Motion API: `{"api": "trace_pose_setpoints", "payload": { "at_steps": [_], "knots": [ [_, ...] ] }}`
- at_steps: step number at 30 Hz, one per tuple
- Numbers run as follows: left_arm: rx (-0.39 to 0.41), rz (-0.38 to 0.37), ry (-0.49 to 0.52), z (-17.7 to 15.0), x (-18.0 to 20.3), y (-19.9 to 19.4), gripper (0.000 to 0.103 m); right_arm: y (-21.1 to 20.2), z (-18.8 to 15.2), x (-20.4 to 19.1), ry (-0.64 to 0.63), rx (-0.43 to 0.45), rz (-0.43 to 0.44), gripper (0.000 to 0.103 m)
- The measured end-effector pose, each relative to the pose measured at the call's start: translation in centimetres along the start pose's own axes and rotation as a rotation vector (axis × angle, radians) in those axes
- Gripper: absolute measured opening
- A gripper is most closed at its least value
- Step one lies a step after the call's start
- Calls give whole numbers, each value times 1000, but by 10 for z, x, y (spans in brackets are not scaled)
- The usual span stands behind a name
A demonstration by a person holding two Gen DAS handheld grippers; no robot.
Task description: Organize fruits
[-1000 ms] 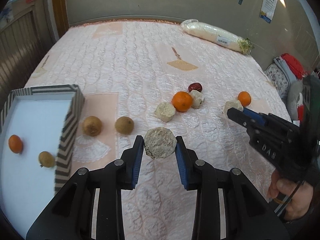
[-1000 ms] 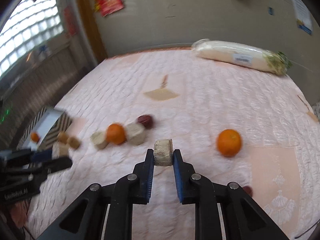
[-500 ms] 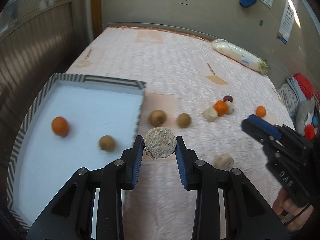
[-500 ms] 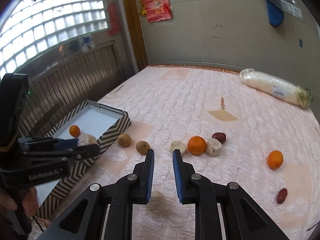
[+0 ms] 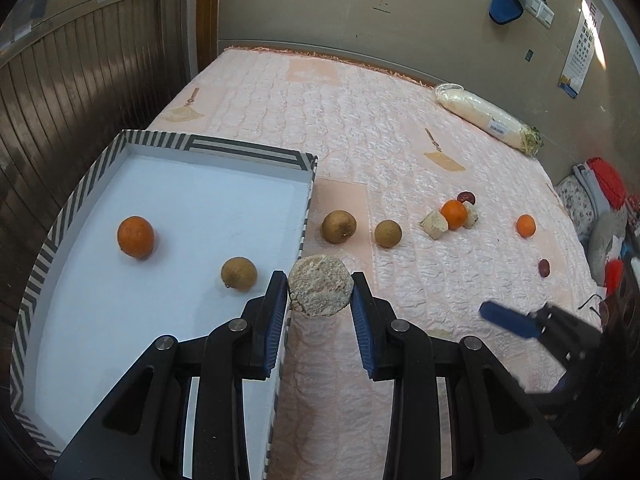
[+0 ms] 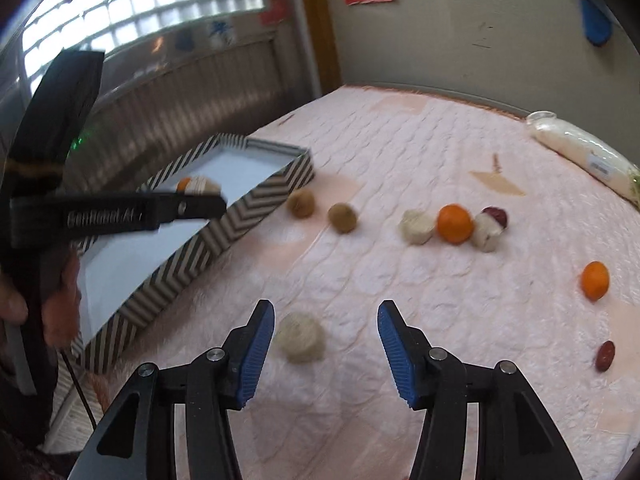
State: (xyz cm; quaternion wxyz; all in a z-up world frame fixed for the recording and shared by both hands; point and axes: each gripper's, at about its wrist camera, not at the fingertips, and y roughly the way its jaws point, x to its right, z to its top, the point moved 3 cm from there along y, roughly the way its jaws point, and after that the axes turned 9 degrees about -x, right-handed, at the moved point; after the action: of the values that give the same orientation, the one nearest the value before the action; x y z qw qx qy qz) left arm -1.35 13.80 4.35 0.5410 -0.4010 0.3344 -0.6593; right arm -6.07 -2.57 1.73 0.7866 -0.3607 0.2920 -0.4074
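Pink quilt [image 5: 360, 128], left tongs [image 5: 320, 296] gripping pale chunk [image 5: 320, 290], right tongs [image 6: 326, 340] just opened, empty.

Left tool [image 5: 320, 304] clamped shut, right tool [image 6: 326, 344] jaws just opening

You had three oranges [image 5: 135, 237] [image 5: 454, 214] [image 5: 525, 225], three brown round fruits [image 5: 239, 273] [image 5: 339, 226] [image 5: 387, 233], two red dates [image 5: 466, 197] [image 5: 543, 267], four pale chunks [image 5: 320, 291] [image 5: 435, 224] [image 5: 472, 216] [image 6: 301, 339], one striped tray [image 5: 244, 151] at frame left.
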Motion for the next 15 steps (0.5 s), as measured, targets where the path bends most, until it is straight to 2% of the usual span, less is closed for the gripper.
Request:
{"api": "trace_pose_setpoints", "payload": {
  "at_steps": [2, 4, 5, 6, 7, 9, 15],
  "knots": [
    [2, 0, 0, 0, 0, -1, 31, 4, -3, -7, -15, 2, 21, 52],
    [3, -2, 5, -1, 1, -2, 31, 15, -8, -15, -43, -28, -16, 52],
    [4, -1, 8, -2, 2, -3, 31, 21, -10, -16, -50, -49, -43, 48],
    [7, 0, 9, -2, 2, -4, 31, 26, -13, -18, -54, -66, -61, 32],
    [8, 1, 8, -2, 1, -4, 31, 30, -15, -19, -54, -72, -74, 29],
    [12, 6, 5, -3, -1, -6, 31, 27, -14, -20, -49, -48, -109, 28],
    [31, 28, -12, -4, -13, -16, 31, 8, 3, -20, -28, 21, -97, 28]
  ]
}}
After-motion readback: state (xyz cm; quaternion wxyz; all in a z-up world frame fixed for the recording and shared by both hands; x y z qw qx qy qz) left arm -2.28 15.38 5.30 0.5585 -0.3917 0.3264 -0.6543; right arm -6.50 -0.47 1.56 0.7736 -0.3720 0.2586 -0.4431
